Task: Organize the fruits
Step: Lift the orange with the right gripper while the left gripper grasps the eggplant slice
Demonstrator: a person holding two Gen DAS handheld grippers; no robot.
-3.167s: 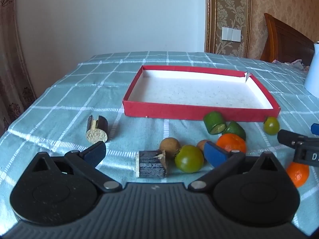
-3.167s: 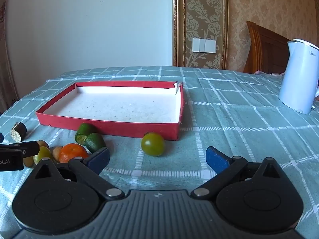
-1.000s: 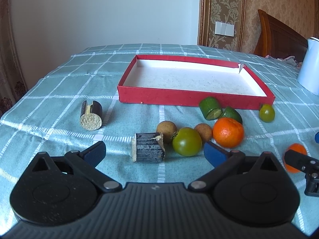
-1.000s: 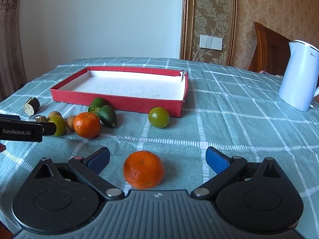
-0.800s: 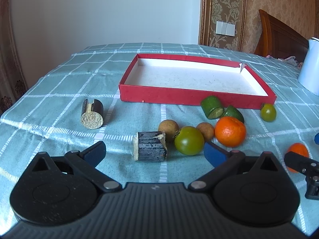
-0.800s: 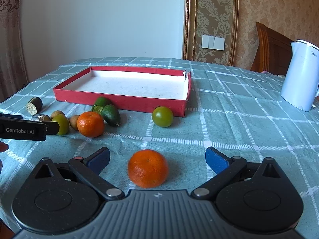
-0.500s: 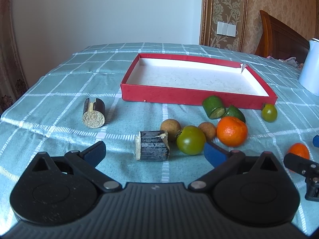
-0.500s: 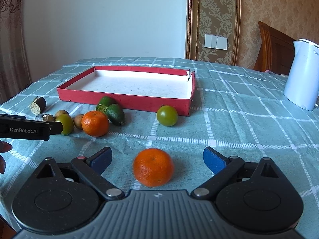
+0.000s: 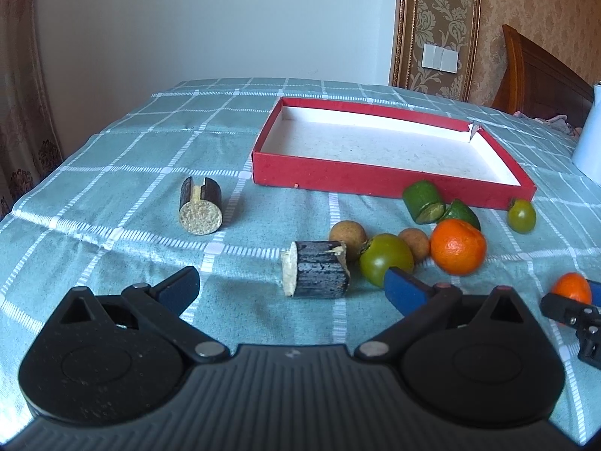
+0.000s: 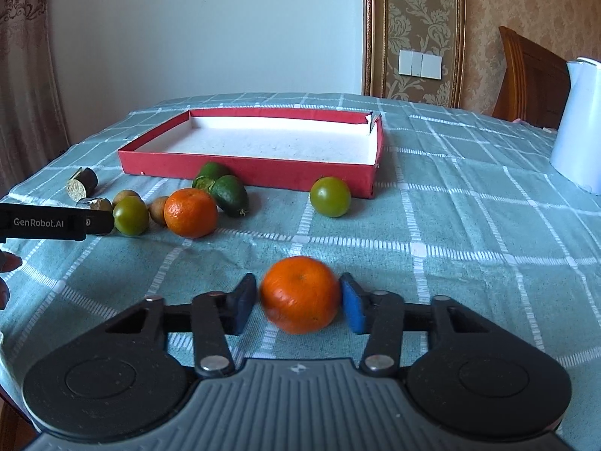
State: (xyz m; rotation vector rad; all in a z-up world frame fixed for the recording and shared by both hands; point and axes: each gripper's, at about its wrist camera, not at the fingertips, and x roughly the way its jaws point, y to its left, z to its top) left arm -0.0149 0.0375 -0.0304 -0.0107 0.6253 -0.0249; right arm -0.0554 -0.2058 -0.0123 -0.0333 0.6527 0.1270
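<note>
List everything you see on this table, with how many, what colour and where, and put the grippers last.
red tray: 1, red outside and white inside, mid-table, holds no fruit.
oranges: 2, orange; one between the right gripper's pads, one in the fruit cluster.
green tomatoes: 2, green; one by the tray's near corner, one in the cluster.
green cut pieces: 2, green, against the tray's front wall.
brown round fruits: 2, tan, in the cluster.
dark stalk chunks: 2, dark with pale ends;.
kettle: 1, white, far right.
tablecloth: 1, teal checked.
left gripper: open.
right gripper: jaws closing, pads on the orange.
</note>
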